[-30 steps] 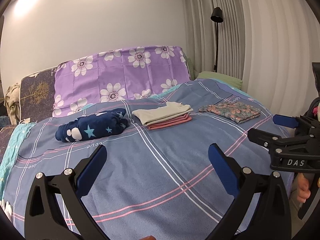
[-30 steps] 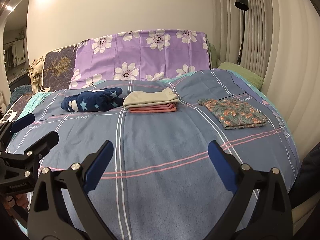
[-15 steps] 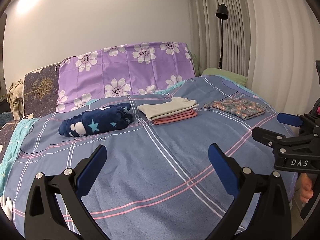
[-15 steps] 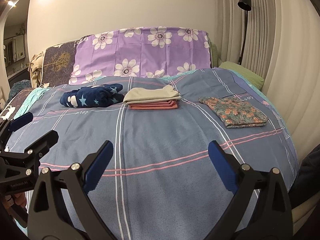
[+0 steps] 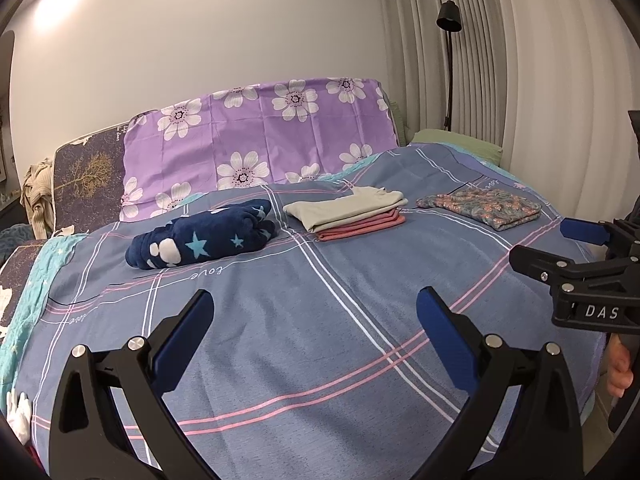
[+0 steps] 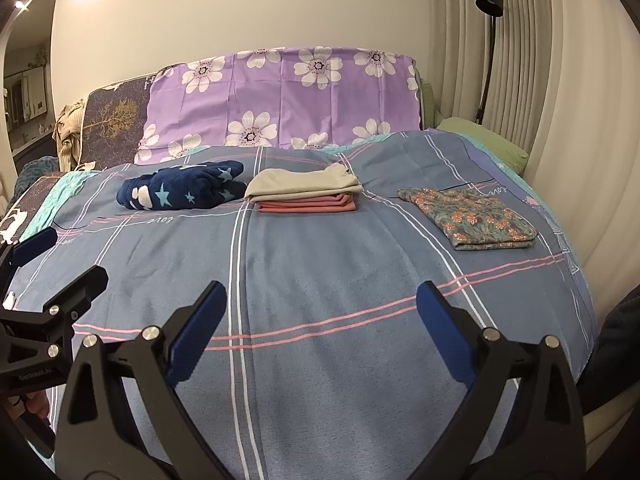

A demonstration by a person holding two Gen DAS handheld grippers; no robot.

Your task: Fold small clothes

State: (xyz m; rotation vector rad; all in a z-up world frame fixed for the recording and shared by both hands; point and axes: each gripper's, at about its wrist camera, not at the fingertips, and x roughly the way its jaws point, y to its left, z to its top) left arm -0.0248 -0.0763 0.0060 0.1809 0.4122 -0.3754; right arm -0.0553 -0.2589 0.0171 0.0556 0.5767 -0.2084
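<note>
Three folded piles lie across the far half of the bed. A navy star-print fleece [image 5: 202, 240] [image 6: 182, 190] is at the left. A beige garment on pink ones [image 5: 346, 210] [image 6: 304, 190] is in the middle. A floral-print garment [image 5: 482, 208] [image 6: 470, 220] is at the right. My left gripper [image 5: 314, 314] is open and empty over the near part of the bed. My right gripper [image 6: 320, 308] is open and empty too, and shows at the right edge of the left wrist view [image 5: 560, 248]. The left gripper shows at the left edge of the right wrist view [image 6: 56, 256].
The bed has a blue-grey checked cover [image 5: 320, 320] [image 6: 320, 264]. A purple flowered pillow cover [image 5: 260, 144] stands at the head. A green pillow [image 6: 484, 140], a black floor lamp [image 6: 490, 0] and curtains are at the right. Clothes hang at the far left [image 5: 36, 196].
Both grippers have pulled back and tilted up a little, so the bed and piles sit lower in both views. Both stay open and empty.
</note>
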